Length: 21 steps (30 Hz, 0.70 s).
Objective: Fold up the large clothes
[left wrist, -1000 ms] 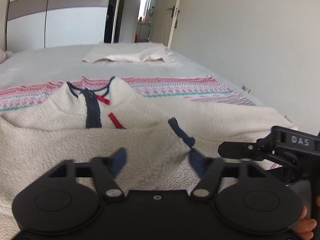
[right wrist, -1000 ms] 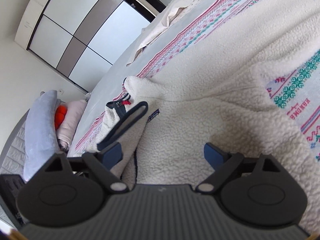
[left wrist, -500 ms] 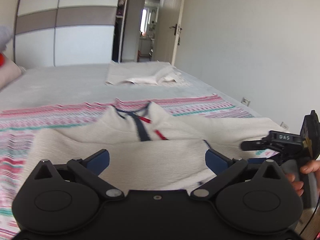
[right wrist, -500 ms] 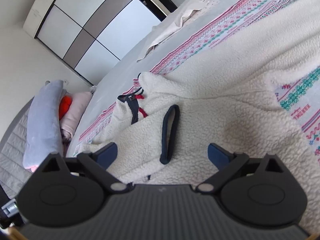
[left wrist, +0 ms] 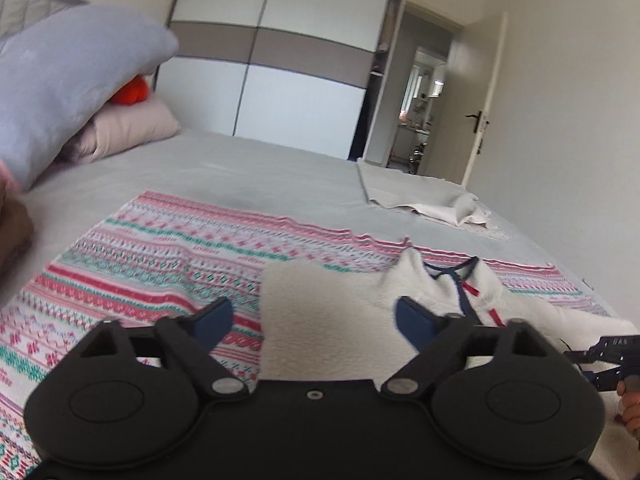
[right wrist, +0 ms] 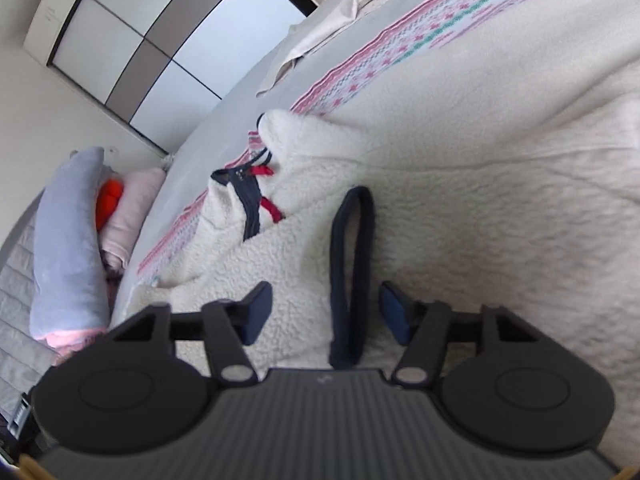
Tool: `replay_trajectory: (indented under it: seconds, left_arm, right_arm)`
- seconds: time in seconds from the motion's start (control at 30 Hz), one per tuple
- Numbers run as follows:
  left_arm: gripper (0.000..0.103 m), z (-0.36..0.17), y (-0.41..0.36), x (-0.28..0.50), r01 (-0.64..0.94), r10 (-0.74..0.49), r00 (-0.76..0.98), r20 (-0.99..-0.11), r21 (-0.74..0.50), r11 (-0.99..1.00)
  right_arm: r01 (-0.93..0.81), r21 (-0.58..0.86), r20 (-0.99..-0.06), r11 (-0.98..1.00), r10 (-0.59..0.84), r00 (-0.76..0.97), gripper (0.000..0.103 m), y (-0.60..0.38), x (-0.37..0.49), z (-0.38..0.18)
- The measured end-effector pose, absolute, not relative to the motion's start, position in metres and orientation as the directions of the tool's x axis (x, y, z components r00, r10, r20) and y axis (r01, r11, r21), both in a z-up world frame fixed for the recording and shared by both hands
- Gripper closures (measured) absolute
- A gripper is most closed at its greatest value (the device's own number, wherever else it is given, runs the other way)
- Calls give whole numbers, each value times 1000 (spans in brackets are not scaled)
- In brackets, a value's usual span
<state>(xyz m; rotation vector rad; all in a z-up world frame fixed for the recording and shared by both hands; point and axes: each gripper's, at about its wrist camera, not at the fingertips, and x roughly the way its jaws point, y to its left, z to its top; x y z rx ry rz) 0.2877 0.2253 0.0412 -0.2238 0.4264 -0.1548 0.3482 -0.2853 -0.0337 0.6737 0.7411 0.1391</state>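
Note:
A cream fleece pullover (right wrist: 460,184) with a navy collar and zip placket (right wrist: 250,208) lies on the bed. Its folded left edge (left wrist: 320,312) sits between the blue pads of my left gripper (left wrist: 316,320). Those jaws are closing, and a gap still shows beside the left pad. A sleeve lies across the body, ending in a navy cuff (right wrist: 352,256). My right gripper (right wrist: 326,312) straddles that cuff with its jaws closing, and the pads stand just clear of it. The right gripper (left wrist: 612,356) also shows at the edge of the left wrist view, with the person's fingers on it.
A pink and green patterned blanket (left wrist: 168,256) lies under the fleece on the grey sheet (left wrist: 248,172). Pillows (left wrist: 68,80) are stacked at the head of the bed. A beige cloth (left wrist: 424,200) lies on the far side. Behind stand a wardrobe (left wrist: 300,80) and an open door.
My left gripper swept left along the fleece to its folded edge, and its jaws narrowed. My right gripper moved up to the navy cuff, which now lies between its narrowed jaws.

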Motion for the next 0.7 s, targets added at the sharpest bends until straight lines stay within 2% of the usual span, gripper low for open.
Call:
replay_trajectory:
  seconds: [0.03, 0.07, 0.1, 0.13, 0.2, 0.27, 0.33, 0.4, 0.47, 0.53, 0.63, 0.67, 0.7]
  left_arm:
    - [48, 37, 227, 294, 96, -195, 894, -403, -252, 963]
    - [55, 34, 229, 298, 94, -195, 891, -410, -253, 963]
    - [67, 31, 229, 303, 91, -193, 891, -411, -254, 963]
    - [72, 29, 229, 305, 94, -198, 893, -404, -262, 961]
    - [75, 26, 228, 311, 116, -220, 896, -385, -277, 954]
    - [76, 23, 225, 315, 147, -249, 893, -374, -280, 949]
    - [76, 14, 215, 322, 194, -293, 875, -385, -276, 941]
    - [76, -3, 203, 331, 232, -324, 835, -444, -249, 940]
    - [76, -29, 187, 340, 221, -279, 798, -535, -171, 960]
    - [76, -46, 178, 337, 224, -246, 813, -527, -107, 969]
    - [74, -31, 179, 334, 218, -242, 805, -542, -108, 970]
    - [73, -23, 184, 331, 218, -251, 800, -545, -127, 968]
    - [64, -17, 193, 328, 205, -257, 797, -547, -156, 966]
  right_arm:
    - [102, 571, -591, 814, 322, 739, 86, -278, 353, -30]
    - [85, 527, -592, 846, 293, 751, 89, -270, 355, -23]
    - [58, 495, -568, 867, 273, 776, 91, -263, 353, -13]
    - [14, 478, -522, 878, 271, 809, 91, -260, 349, 1]
    - [-41, 438, -437, 898, 253, 863, 91, -259, 339, 27]
    - [-35, 370, -403, 928, 194, 894, 91, -263, 334, 44]
    - [5, 332, -424, 943, 144, 894, 91, -274, 338, 45]
    - [56, 313, -463, 948, 101, 881, 91, -286, 343, 33]
    - [94, 298, -534, 950, 84, 842, 91, -295, 351, 10]
    - [128, 234, -618, 964, 46, 785, 88, -295, 358, -19]
    - [114, 198, -594, 974, 27, 804, 83, -289, 346, -36]
    - [122, 211, -599, 970, 30, 800, 76, -290, 344, -33]
    - [122, 224, -609, 967, 42, 792, 58, -291, 342, -29]
